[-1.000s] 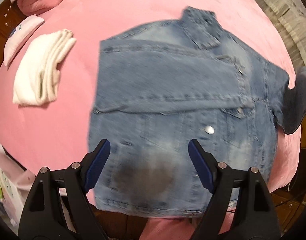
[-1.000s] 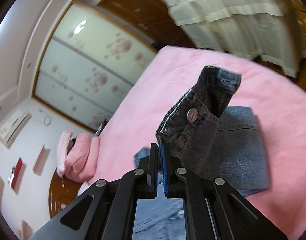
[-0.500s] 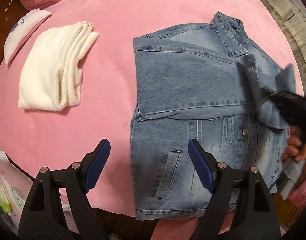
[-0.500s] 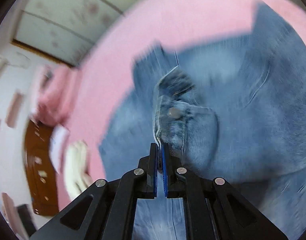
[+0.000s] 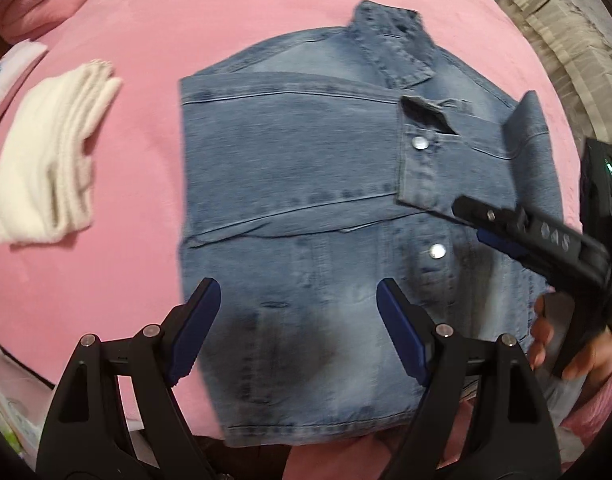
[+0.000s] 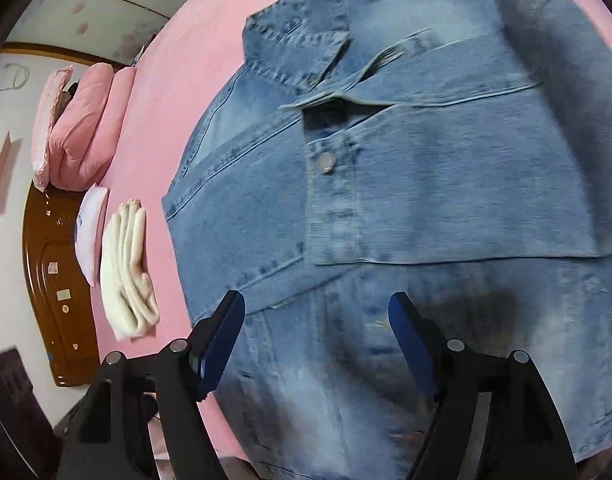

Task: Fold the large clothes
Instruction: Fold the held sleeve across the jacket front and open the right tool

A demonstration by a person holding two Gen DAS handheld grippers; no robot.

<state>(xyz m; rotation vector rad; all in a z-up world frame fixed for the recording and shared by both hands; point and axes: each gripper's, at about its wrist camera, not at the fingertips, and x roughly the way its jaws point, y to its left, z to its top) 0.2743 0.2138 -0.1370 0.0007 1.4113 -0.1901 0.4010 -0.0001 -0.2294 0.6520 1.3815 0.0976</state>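
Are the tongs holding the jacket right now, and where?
No, nothing is held. The left tongs hang open above the jacket. The right tongs are opening, and the cuff lies loose on it.

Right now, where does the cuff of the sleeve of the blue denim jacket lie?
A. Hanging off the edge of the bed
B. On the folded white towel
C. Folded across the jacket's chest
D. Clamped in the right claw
C: the buttoned cuff lies flat across the chest of the blue denim jacket, and nothing is between the pads of the right claw, whose jaws are opening.
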